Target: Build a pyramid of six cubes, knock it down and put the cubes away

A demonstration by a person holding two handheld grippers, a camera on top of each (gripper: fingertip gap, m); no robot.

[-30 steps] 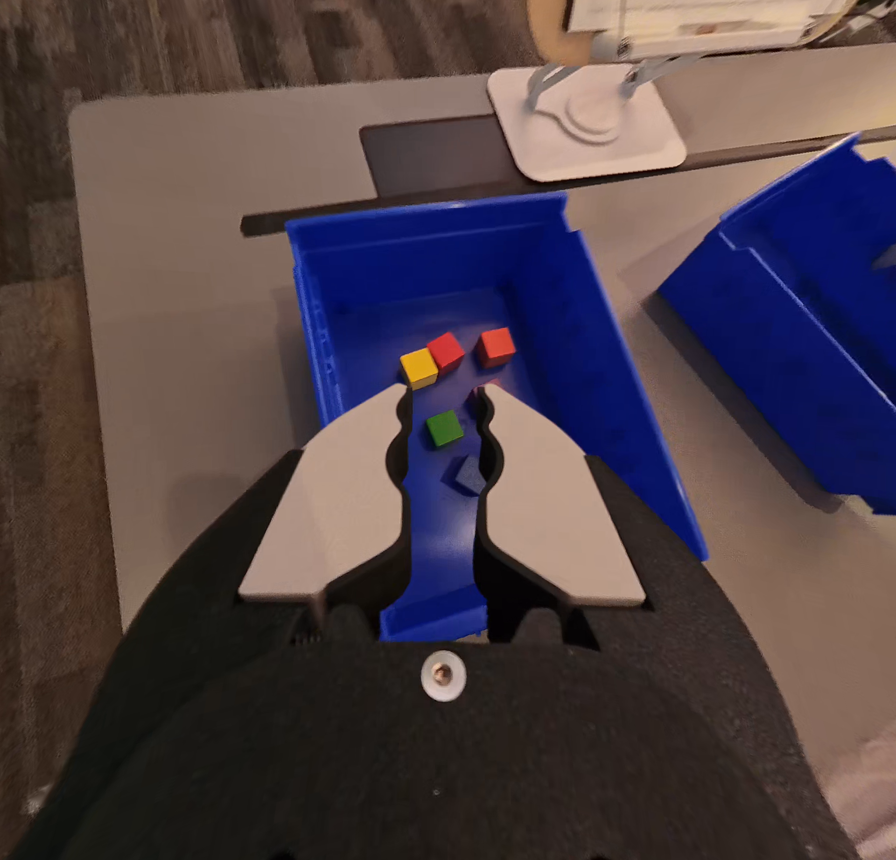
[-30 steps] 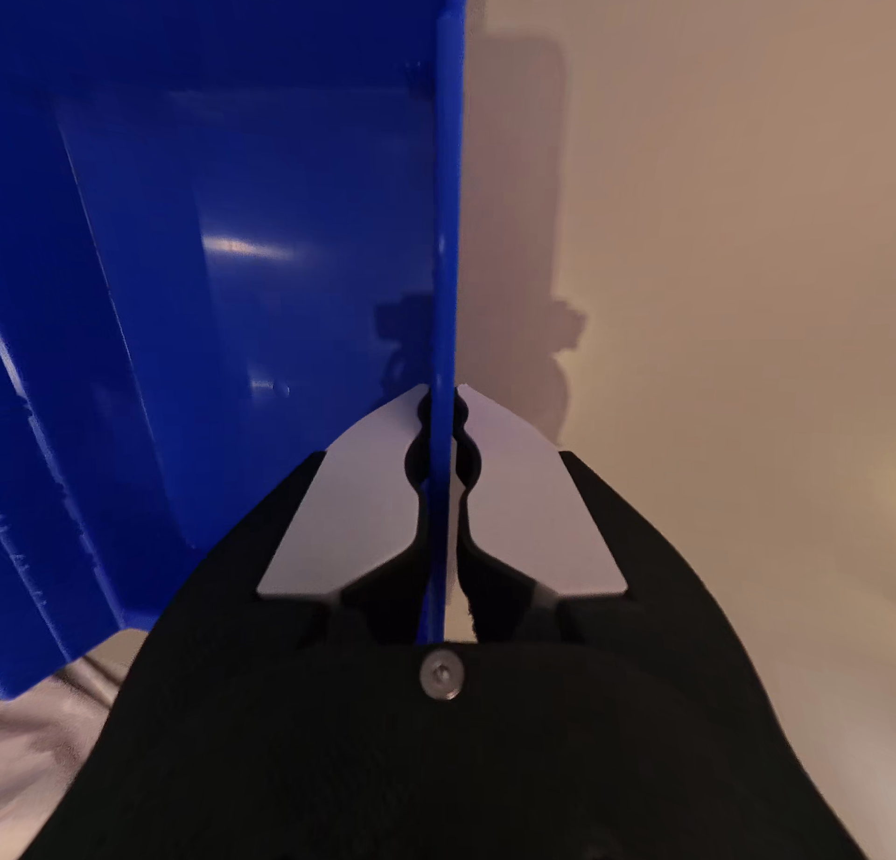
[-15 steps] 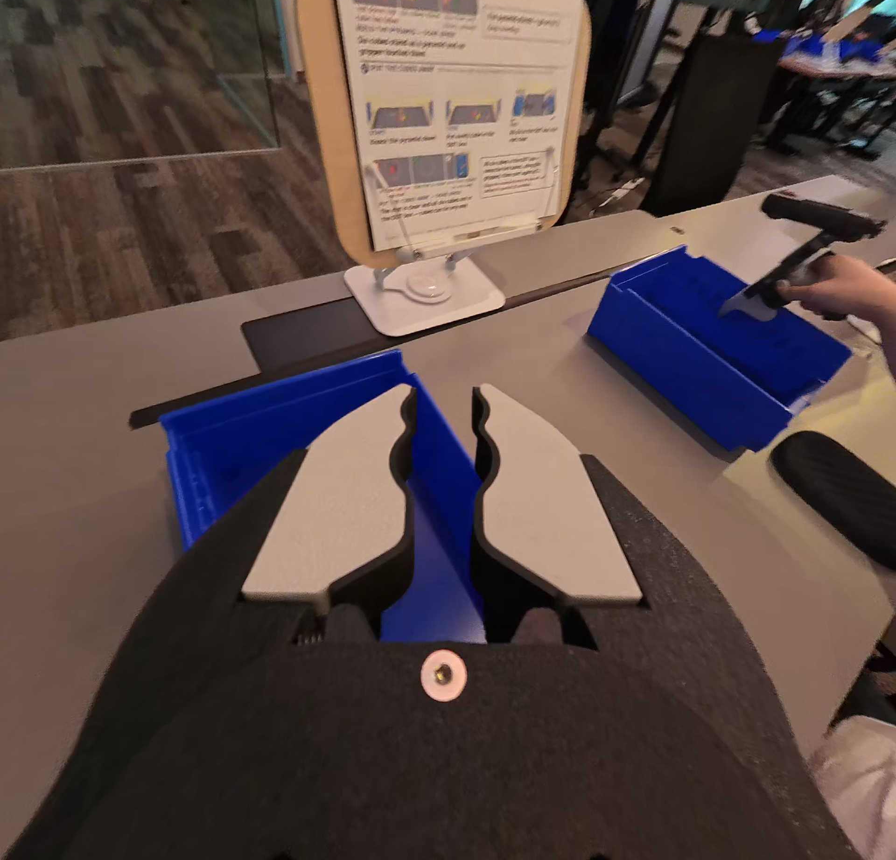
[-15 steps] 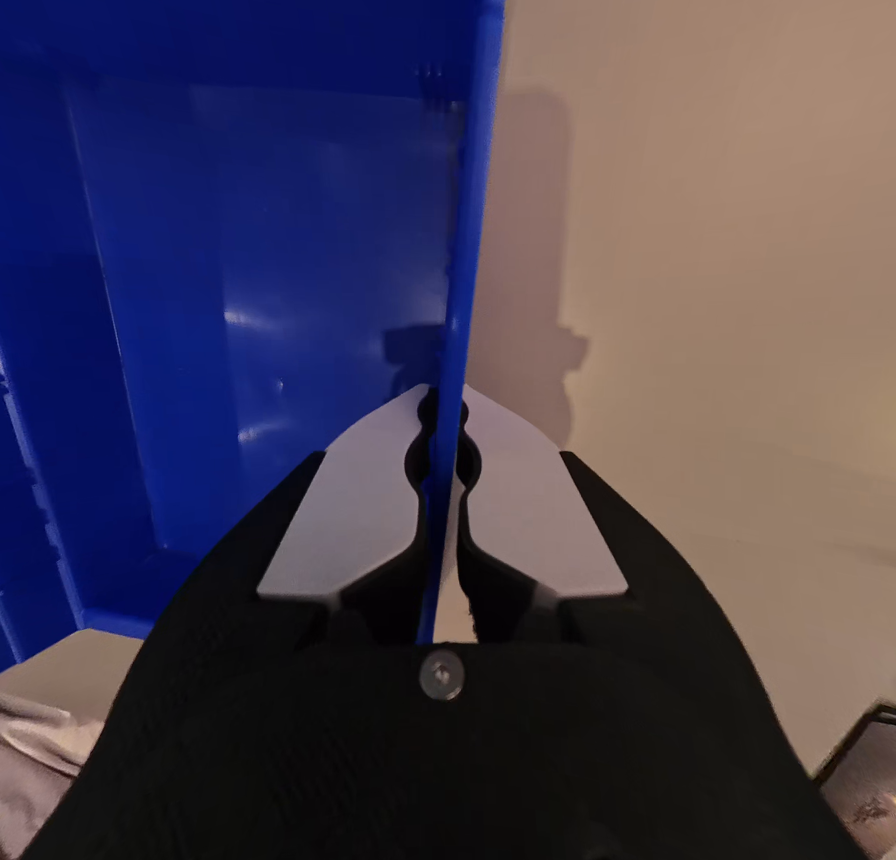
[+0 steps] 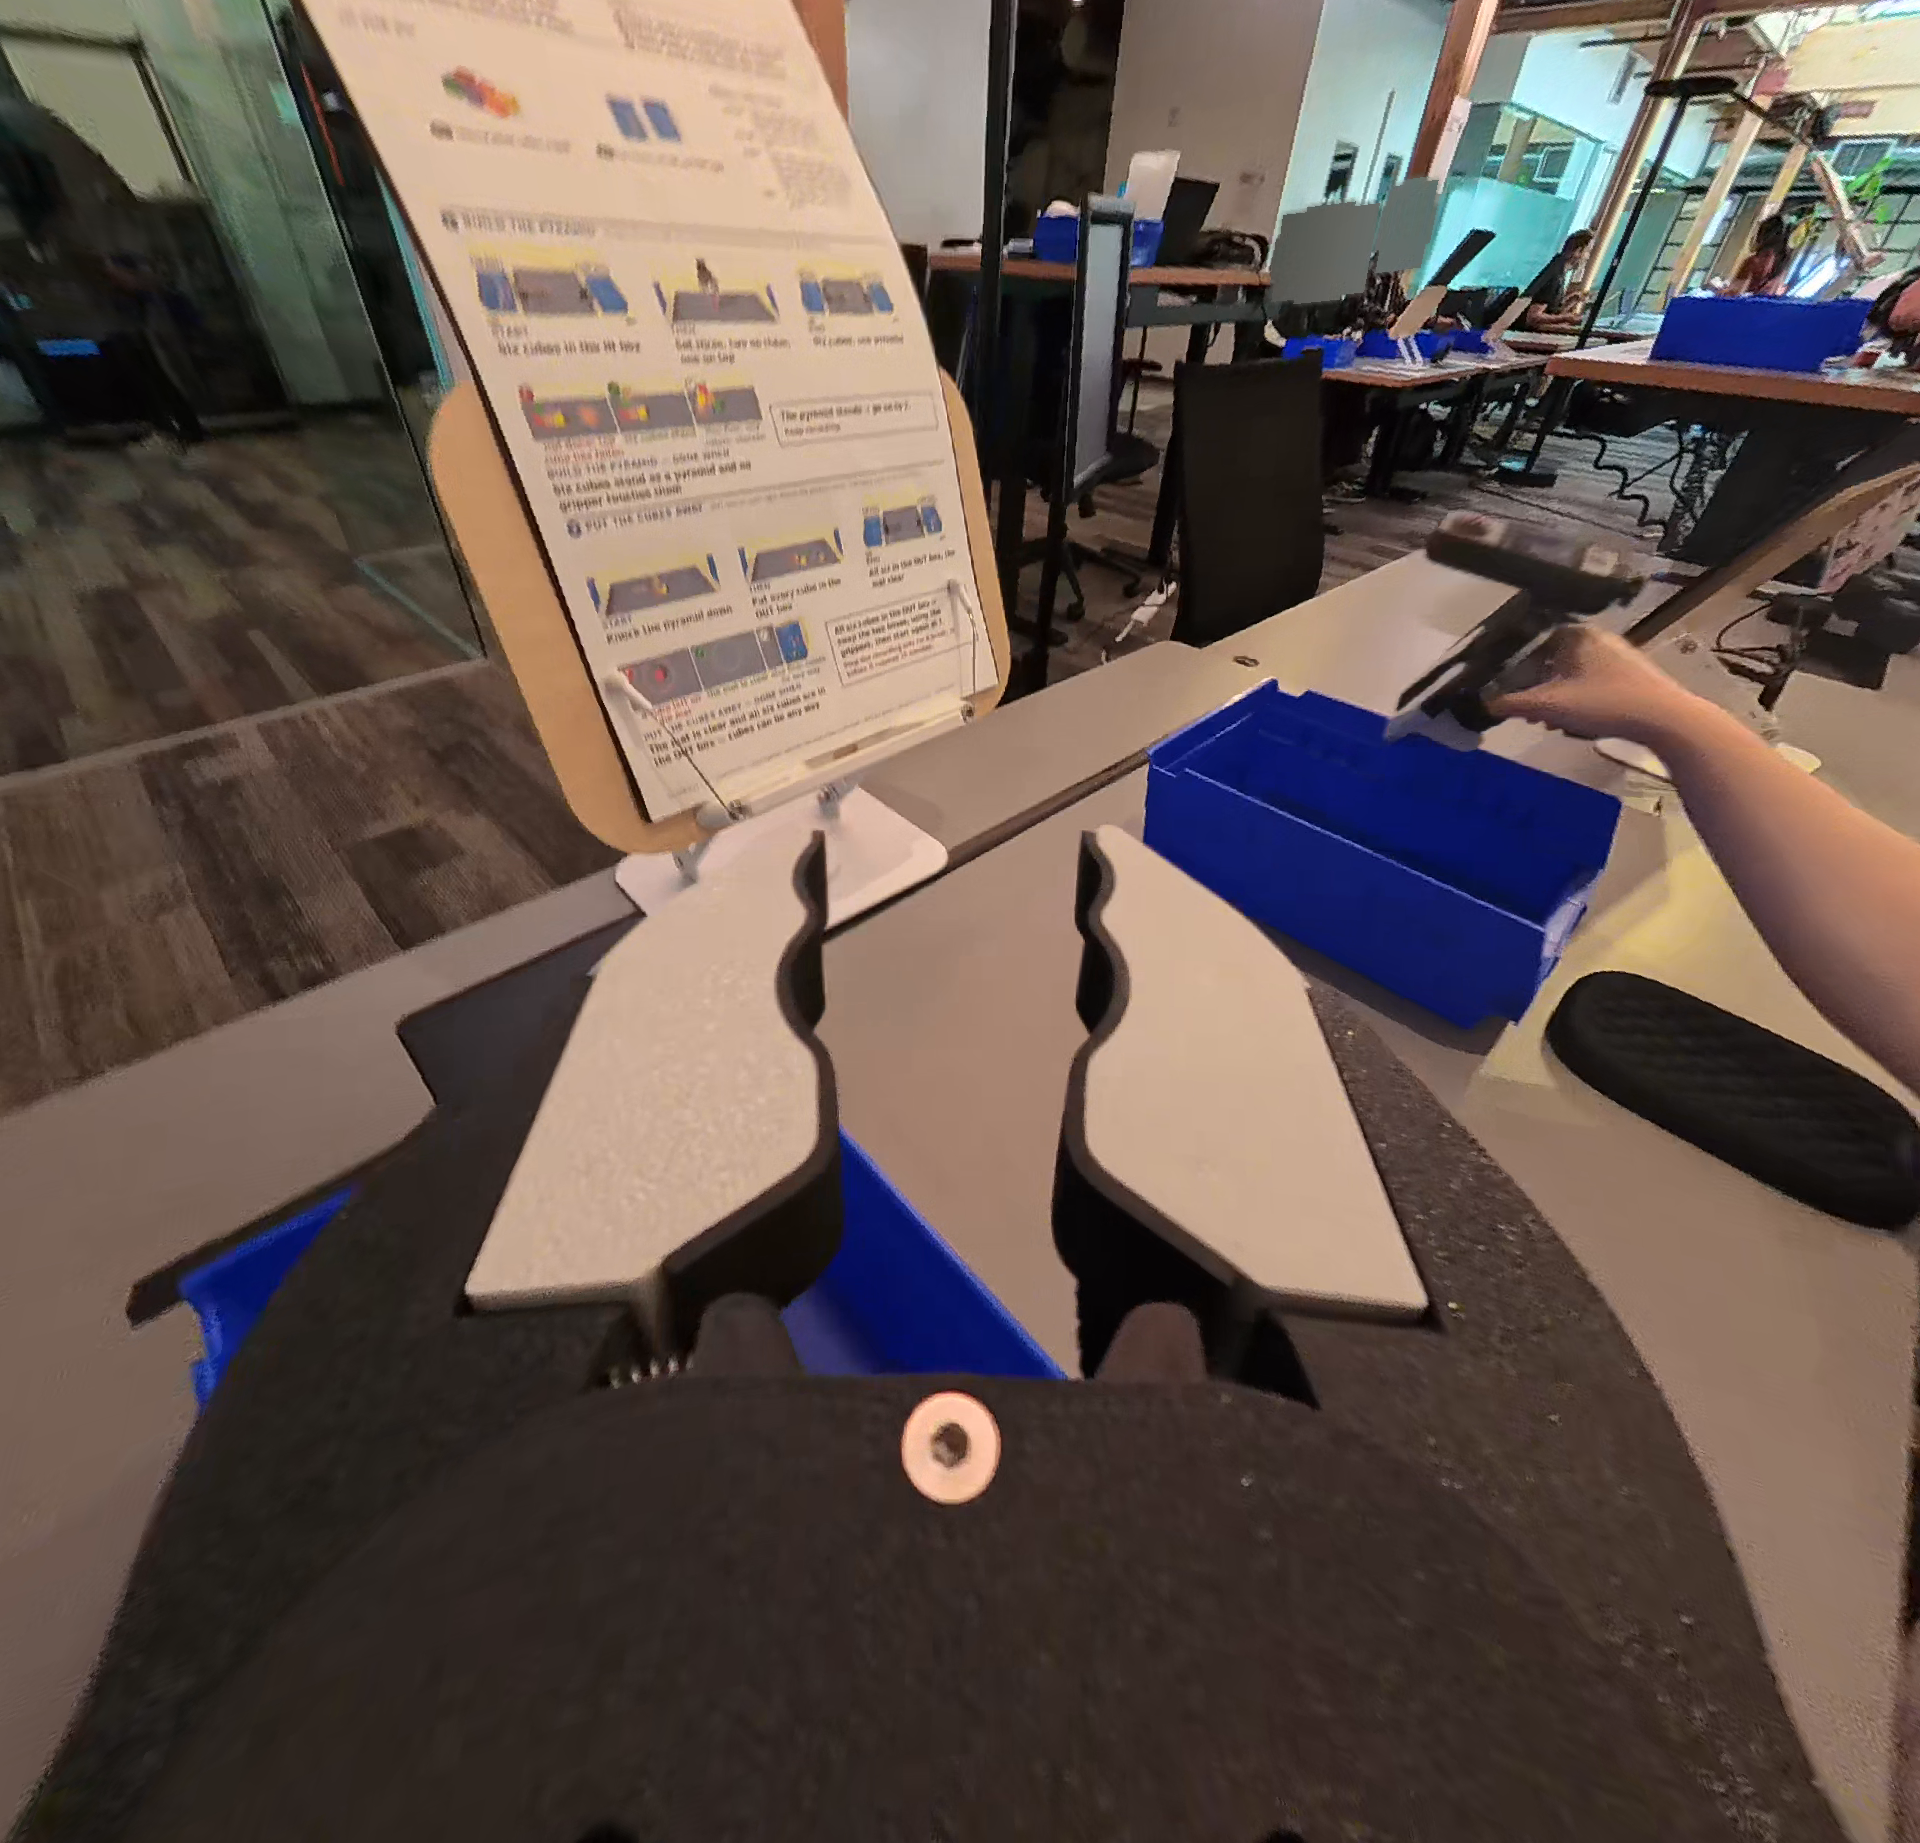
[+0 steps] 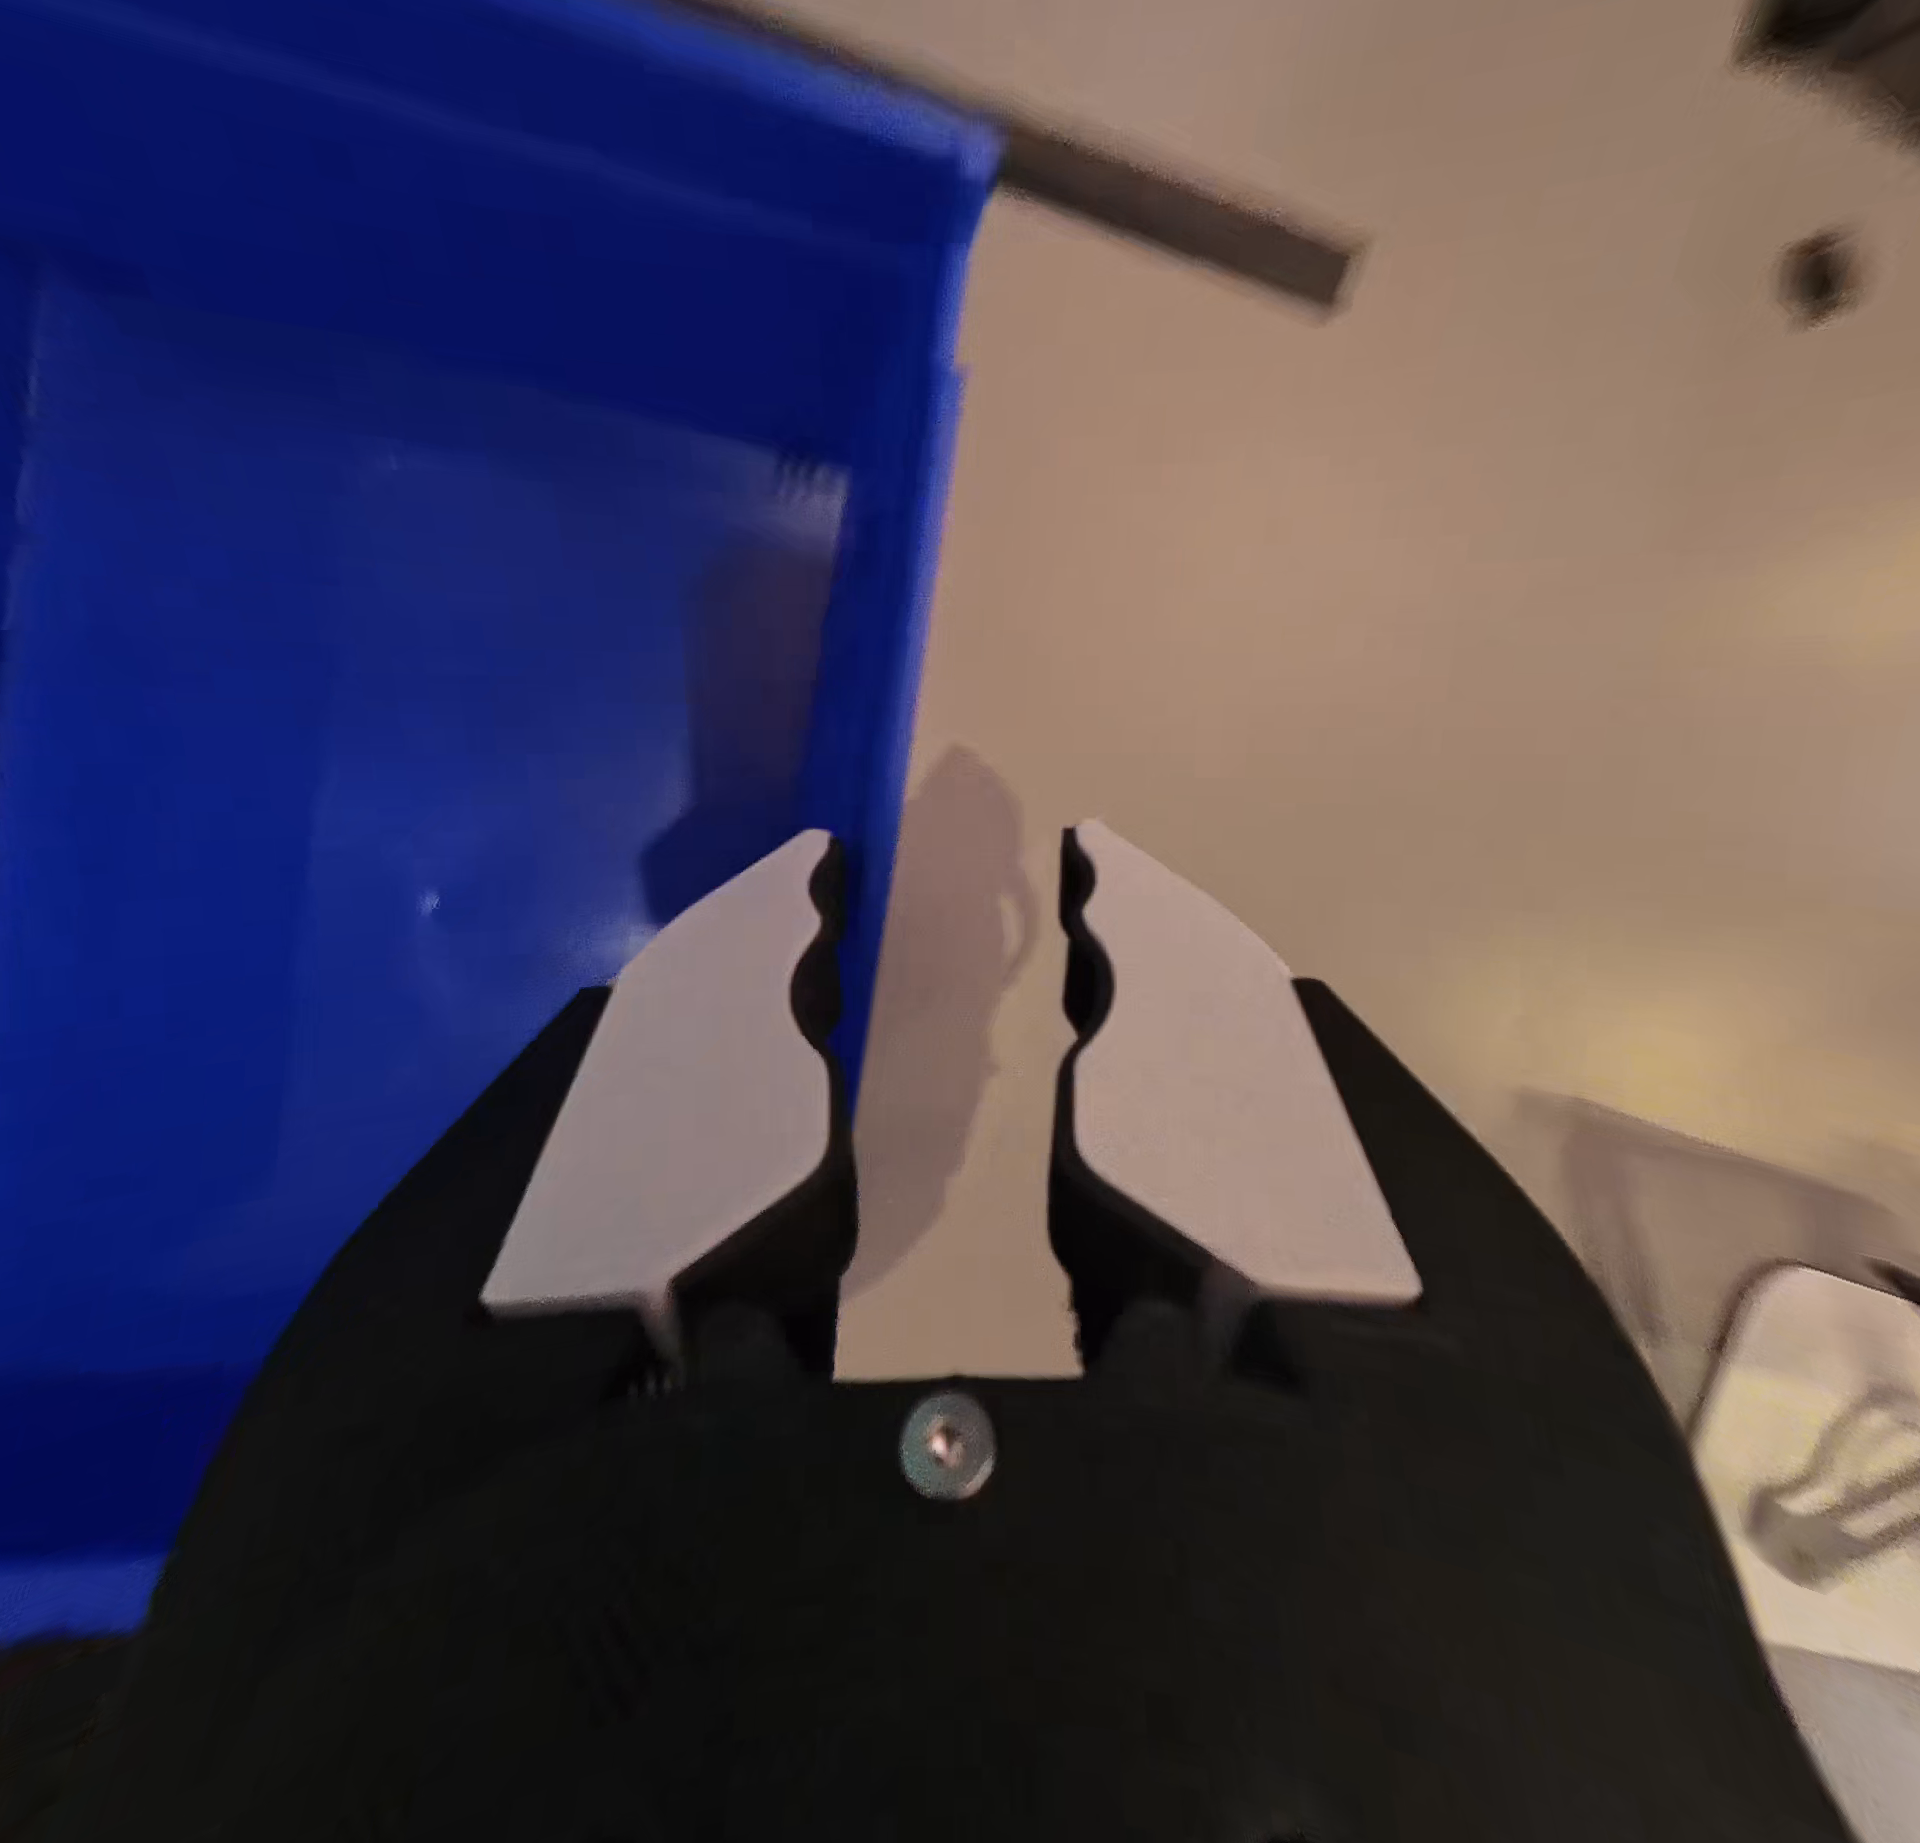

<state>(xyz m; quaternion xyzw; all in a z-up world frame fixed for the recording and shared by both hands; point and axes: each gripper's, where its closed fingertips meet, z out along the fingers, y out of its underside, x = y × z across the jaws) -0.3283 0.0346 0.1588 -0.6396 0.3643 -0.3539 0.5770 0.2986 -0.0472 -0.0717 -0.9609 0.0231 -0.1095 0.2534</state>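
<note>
My left gripper [image 5: 951, 858] is open and empty, raised above the near blue bin [image 5: 904, 1284], which shows only as slivers under the fingers. No cubes are in view. The second blue bin [image 5: 1351, 858] stands at the right of the table, and its inside looks empty. A hand holds my right gripper [image 5: 1439, 718] over its far end. In the right wrist view my right gripper [image 6: 951, 837] is open and empty. That bin's [image 6: 416, 650] right wall lies just beside the left finger [image 6: 707, 1045], free of the jaws.
An instruction board [image 5: 675, 391] on a white stand stands at the back of the grey table [image 5: 1558, 1326]. A dark mat [image 5: 935, 983] lies between the bins. A black wrist rest [image 5: 1725, 1097] lies at the right. Desks and chairs stand beyond. The gap from one gripper's tips to the other's is roughly 70 cm.
My left gripper tilted up from over the bin holding the cubes and opened wider. My right gripper, earlier shut on the second bin's wall, has let go and opened.
</note>
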